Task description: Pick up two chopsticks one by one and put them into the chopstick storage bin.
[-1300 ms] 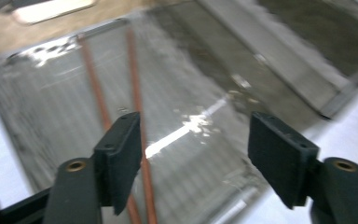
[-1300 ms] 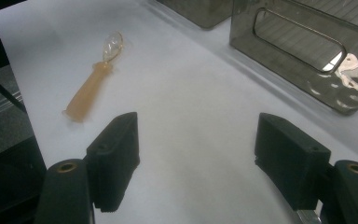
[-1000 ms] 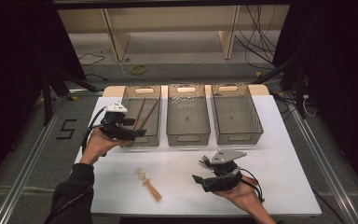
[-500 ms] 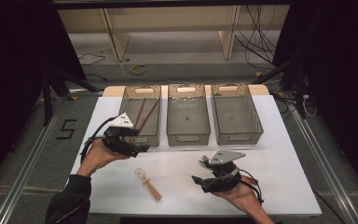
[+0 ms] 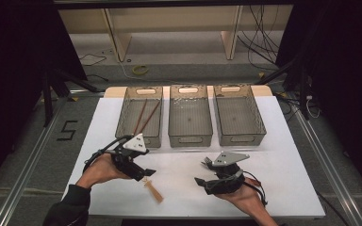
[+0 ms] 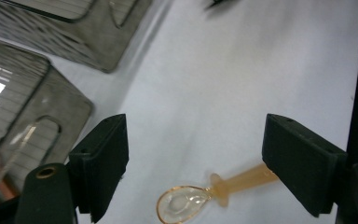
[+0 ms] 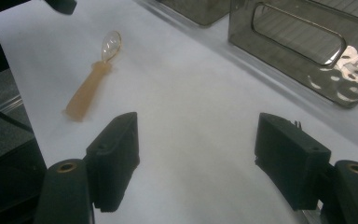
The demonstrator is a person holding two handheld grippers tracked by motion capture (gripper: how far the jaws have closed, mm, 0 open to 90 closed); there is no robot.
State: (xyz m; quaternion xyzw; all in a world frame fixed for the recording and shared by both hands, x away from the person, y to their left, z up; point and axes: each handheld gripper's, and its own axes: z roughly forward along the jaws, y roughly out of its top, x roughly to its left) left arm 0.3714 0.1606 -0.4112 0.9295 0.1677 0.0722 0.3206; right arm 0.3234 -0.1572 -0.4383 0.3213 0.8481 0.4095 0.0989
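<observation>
- The spoon (image 5: pixel 152 189) lies flat on the white bench (image 5: pixel 283 141), near the front edge, between the two hands but much closer to the left one.
- From the high view its long axis runs on a diagonal: the clear, amber-rimmed bowl points up and to the left, toward the left tool (image 5: pixel 147 173), and the thick orange handle trails down and to the right toward the person.
- In the left gripper view the spoon (image 6: pixel 205 196) sits low between the two black jaws, bowl nearer the left-hand jaw, handle running up and right until its end slips behind the right-hand jaw.
- The left tool (image 6: pixel 193 163) has its jaws spread wide, and they have just been widening further; the spoon is in the gap, and whether the handle touches the right-hand jaw I cannot tell, but nothing is gripped.
- The right tool (image 5: pixel 201 172) rests low over the bench in the right hand, well apart from the spoon.
- In the right gripper view that right tool (image 7: pixel 196 158) also stands wide open, with bare white bench between its jaws.
- From there the spoon (image 7: pixel 91 77) shows up and to the left, bowl pointing away from the camera and handle coming back toward it.
- Three grey bins stand in a row at the back; the left bin (image 5: pixel 122 123) holds two chopsticks (image 5: pixel 143 116) lying lengthwise.
</observation>
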